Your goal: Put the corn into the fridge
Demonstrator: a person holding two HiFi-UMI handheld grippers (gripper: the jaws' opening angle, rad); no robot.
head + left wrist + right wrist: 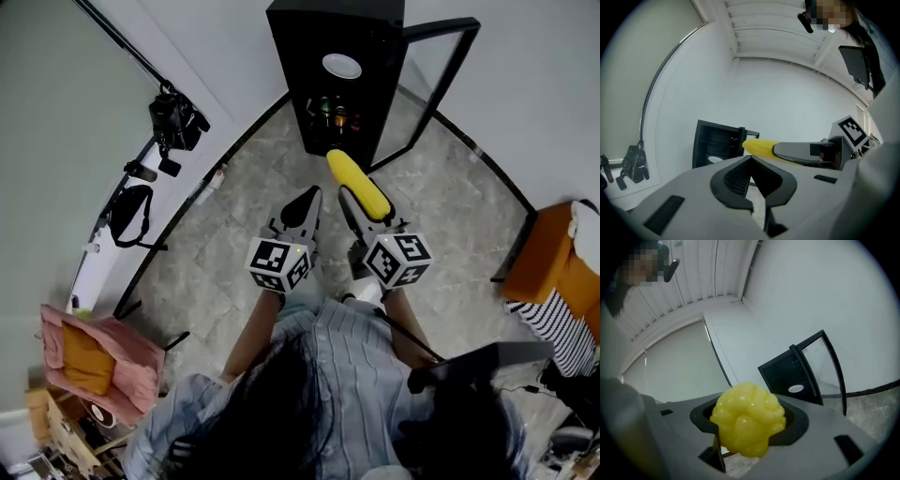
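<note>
A yellow corn cob [358,184] is clamped lengthwise in my right gripper [361,208], its tip pointing toward the small black fridge [340,70]. From the right gripper view the knobbly end of the corn [747,424] fills the jaws. The fridge stands against the white wall with its glass door [437,86] swung open to the right; a white plate [341,66] and some bottles [333,112] sit on its shelves. My left gripper [302,211] is beside the right one, shut with nothing in it. In the left gripper view the corn [759,146] shows ahead of the fridge [717,145].
Grey marbled floor [253,216] lies between me and the fridge. A camera on a tripod [173,120] and a black bag [129,216] stand at the left wall. An orange box [546,262] sits at the right, a pink chair [89,361] at lower left.
</note>
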